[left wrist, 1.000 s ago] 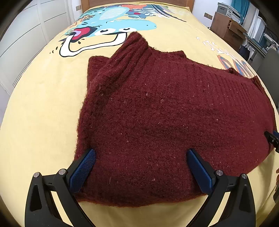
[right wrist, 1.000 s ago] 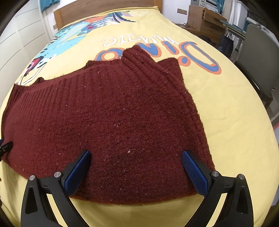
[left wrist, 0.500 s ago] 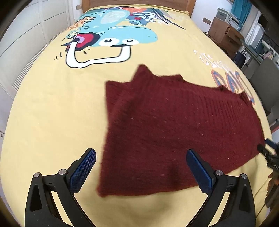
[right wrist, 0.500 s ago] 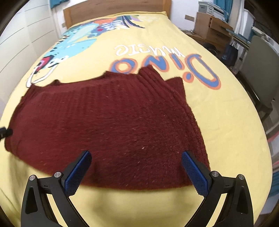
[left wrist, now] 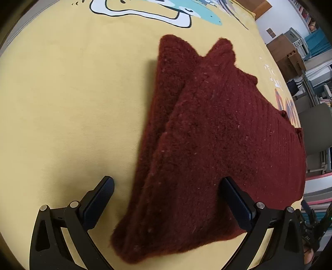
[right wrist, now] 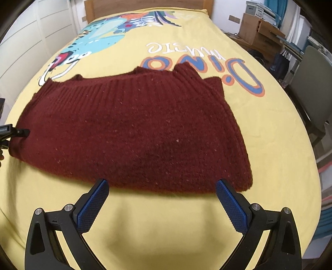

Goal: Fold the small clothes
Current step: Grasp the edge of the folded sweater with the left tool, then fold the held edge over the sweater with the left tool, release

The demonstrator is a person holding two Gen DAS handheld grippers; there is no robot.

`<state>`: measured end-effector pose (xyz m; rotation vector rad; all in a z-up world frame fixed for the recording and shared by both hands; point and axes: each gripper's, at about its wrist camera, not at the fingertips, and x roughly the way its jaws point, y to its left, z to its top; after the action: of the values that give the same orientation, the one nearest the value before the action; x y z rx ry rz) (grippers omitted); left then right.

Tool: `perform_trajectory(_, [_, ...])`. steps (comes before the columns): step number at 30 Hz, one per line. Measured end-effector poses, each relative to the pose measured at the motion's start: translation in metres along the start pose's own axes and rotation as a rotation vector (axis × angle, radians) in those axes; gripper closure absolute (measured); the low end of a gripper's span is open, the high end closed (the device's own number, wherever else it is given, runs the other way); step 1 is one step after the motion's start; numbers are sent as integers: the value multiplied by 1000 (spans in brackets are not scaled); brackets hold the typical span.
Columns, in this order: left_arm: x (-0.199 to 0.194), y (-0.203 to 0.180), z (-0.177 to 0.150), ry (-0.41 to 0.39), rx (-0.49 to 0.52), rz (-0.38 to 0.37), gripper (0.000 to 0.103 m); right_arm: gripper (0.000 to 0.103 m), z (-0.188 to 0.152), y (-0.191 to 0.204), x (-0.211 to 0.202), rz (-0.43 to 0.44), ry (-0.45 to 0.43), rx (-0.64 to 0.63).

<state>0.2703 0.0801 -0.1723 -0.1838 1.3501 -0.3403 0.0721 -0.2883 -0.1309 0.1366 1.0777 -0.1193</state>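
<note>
A dark red knitted sweater [left wrist: 217, 135] lies folded flat on the yellow bedspread [left wrist: 72, 93]. It also shows in the right wrist view [right wrist: 134, 133]. My left gripper [left wrist: 166, 191] is open, over the sweater's near left corner, with the cloth between its jaws but not pinched. My right gripper [right wrist: 161, 193] is open and empty, just short of the sweater's near edge. The tip of the left gripper shows at the left edge of the right wrist view [right wrist: 14, 133], beside the sweater's left end.
The bedspread [right wrist: 166, 228] has a cartoon dinosaur print [right wrist: 97, 39] and lettering [right wrist: 238, 70]. A wooden headboard [right wrist: 145, 4] is at the far end. A grey chair [right wrist: 311, 87] and wooden drawers [right wrist: 259, 27] stand to the right of the bed.
Both grippers have pulled back from the sweater. The left gripper has swung to the left end and tilted. The right gripper now sits clear of the near edge. The sweater lies still.
</note>
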Motion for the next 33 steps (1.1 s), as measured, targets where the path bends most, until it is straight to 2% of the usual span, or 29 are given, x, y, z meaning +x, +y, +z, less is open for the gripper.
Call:
perform_trajectory(1, [1,-2,1,4,14,-9,6,0,-1,-2,1,-3,4,1])
perform_trajectory(3, [3,-8,0,17,40,-35,32,0,-2,-6,3,-9,12,8])
perform_trajectory(4, [4,-10,-1,24,42,-51,38,0,-3,-7,3,-9,15,11])
perform_trajectory(6, [3,-15,0,37,50,-83,65,0,-4,-12,3,-8,17,22])
perform_trajectory(7, [0,-19,0,34,62,-96,68,0,-4,-14,3,-7,18,30])
perform_trajectory(11, [-13,-40,1,10,126,-69,73,0,-4,-23,0,2,15,67])
perform_trajectory(14, [-31,-51,3,-3,129,-116,74,0,-2,-29,-4,6,8,89])
perform_trajectory(21, [-72,-124,18,-34,194,-173,75,0,9,-52,-20,0,-11,150])
perform_trajectory(25, [-73,-174,24,-27,232,-181,76,0,13,-72,-33,-5,-25,190])
perform_trajectory(30, [-65,-236,29,-22,308,-154,77,0,17,-101,-54,-14,-54,224])
perform_trajectory(33, [-47,-282,26,-11,371,-123,77,0,19,-119,-64,-30,-71,242])
